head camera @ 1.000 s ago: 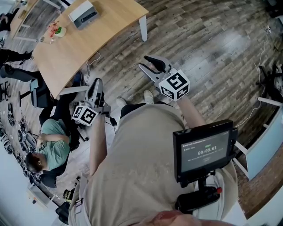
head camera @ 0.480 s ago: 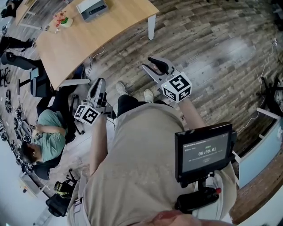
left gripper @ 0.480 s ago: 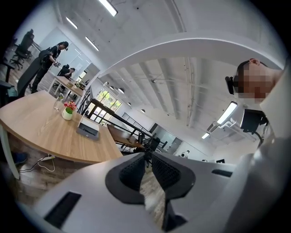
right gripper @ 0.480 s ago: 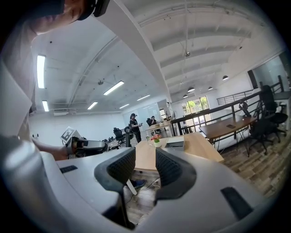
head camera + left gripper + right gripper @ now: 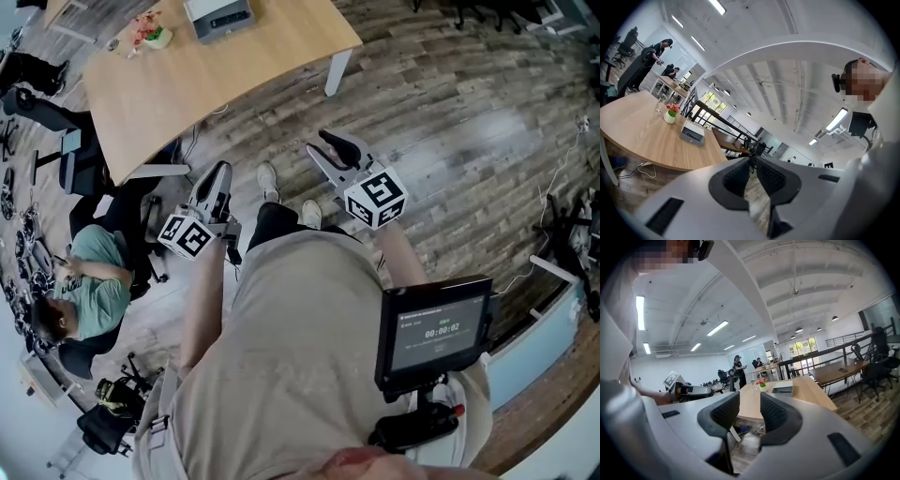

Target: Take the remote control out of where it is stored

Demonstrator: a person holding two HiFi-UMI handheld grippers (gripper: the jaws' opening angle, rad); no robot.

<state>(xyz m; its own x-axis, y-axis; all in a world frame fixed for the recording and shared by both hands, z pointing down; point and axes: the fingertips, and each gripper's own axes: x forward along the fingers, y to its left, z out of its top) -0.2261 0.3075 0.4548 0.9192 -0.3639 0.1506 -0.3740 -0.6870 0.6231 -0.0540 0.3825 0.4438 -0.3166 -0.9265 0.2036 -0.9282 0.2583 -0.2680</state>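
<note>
No remote control shows in any view. A grey box (image 5: 220, 16) stands on a light wooden table (image 5: 187, 84) ahead of me, also visible as the grey box (image 5: 691, 133) in the left gripper view and the grey box (image 5: 783, 389) in the right gripper view. My left gripper (image 5: 218, 173) hangs in the air short of the table, its pads meeting at the tips with nothing held (image 5: 751, 161). My right gripper (image 5: 330, 150) is held level with it further right, a narrow empty gap between its pads (image 5: 749, 401).
A small pot of flowers (image 5: 150, 36) sits on the table beside the box. A person in a green shirt (image 5: 89, 300) sits at the left among office chairs (image 5: 80, 183). A screen (image 5: 436, 328) is mounted at my chest. Wood floor (image 5: 469, 141) lies to the right.
The table and box have slid rightward in the head view as I turn and step. Both grippers keep their pose in front of me and their jaws have not moved.
</note>
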